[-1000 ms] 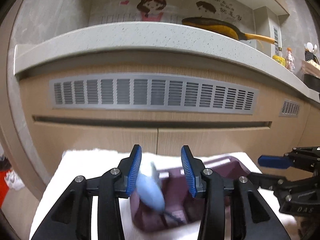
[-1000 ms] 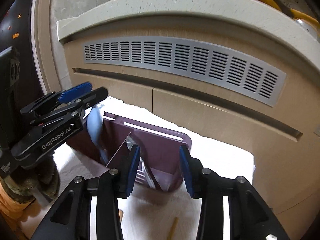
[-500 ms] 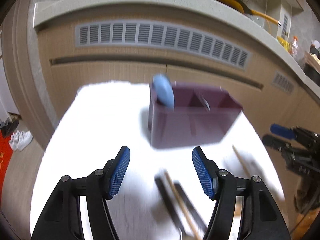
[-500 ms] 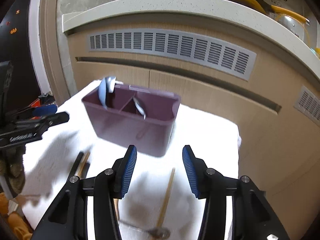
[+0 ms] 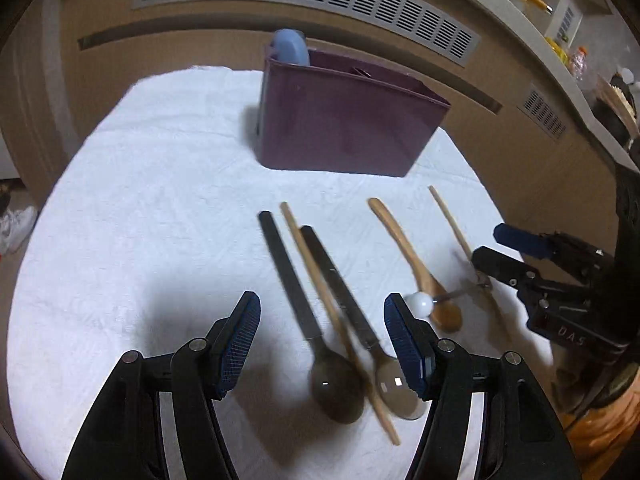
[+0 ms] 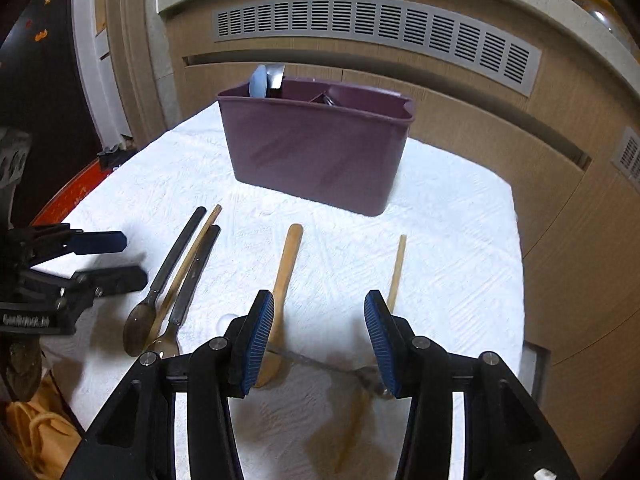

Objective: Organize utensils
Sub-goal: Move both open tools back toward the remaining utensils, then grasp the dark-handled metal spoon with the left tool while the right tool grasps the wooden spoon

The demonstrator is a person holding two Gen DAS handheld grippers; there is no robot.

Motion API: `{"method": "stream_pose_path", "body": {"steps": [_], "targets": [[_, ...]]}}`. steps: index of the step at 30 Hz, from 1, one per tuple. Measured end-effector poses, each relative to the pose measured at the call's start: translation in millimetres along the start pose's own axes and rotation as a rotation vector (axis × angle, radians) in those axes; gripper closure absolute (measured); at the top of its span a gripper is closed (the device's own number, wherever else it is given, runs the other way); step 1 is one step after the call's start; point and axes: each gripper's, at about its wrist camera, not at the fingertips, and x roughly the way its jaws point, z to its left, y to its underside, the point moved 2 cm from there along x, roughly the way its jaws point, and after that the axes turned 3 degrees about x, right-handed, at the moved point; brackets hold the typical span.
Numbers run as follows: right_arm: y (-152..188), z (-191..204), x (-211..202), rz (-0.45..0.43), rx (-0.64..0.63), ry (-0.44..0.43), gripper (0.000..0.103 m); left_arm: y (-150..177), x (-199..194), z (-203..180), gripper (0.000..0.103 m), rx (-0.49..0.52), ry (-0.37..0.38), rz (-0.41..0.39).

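A purple caddy (image 5: pixel 344 128) is standing upright at the far side of a white towel (image 5: pixel 152 216), in front of a wooden cabinet (image 6: pixel 460 92) with a grey vent grille (image 6: pixel 372 28). A light blue utensil (image 5: pixel 290 47) is sticking up out of the caddy's left end compartment, and a metal utensil (image 6: pixel 330 100) is showing in a compartment nearer the middle. The left gripper (image 5: pixel 322 344) is hovering with its jaws spread wide and holding nothing, above 2 black-handled spoons (image 5: pixel 292 280) and a wooden chopstick (image 5: pixel 320 292) lying close together between them. The right gripper (image 6: pixel 320 338) is likewise hanging open and empty over a wooden spoon (image 6: pixel 286 272), with a thinner wooden utensil (image 6: pixel 396 272) lying to its right. A thin metal utensil with a white ball end (image 5: pixel 420 302) is lying crosswise near the wooden spoon's bowl.
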Motion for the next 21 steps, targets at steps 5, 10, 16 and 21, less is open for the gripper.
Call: {"method": "stream_pose_path", "body": {"steps": [5, 10, 16, 21], "targets": [[5, -9, -3, -0.024, 0.023, 0.03, 0.058, -8, 20, -22, 0.065, 0.026, 0.046, 0.06], [16, -23, -2, -0.018, 0.053, 0.042, 0.058, -14, 50, -25, 0.076, 0.013, -0.039, 0.124], [26, -35, -1, -0.017, 0.089, 0.03, 0.058, -25, 65, -23, 0.076, 0.01, -0.114, 0.161], [29, -34, 2, -0.022, 0.097, 0.007, 0.058, -40, 77, -24, 0.076, 0.023, -0.17, 0.158]]}}
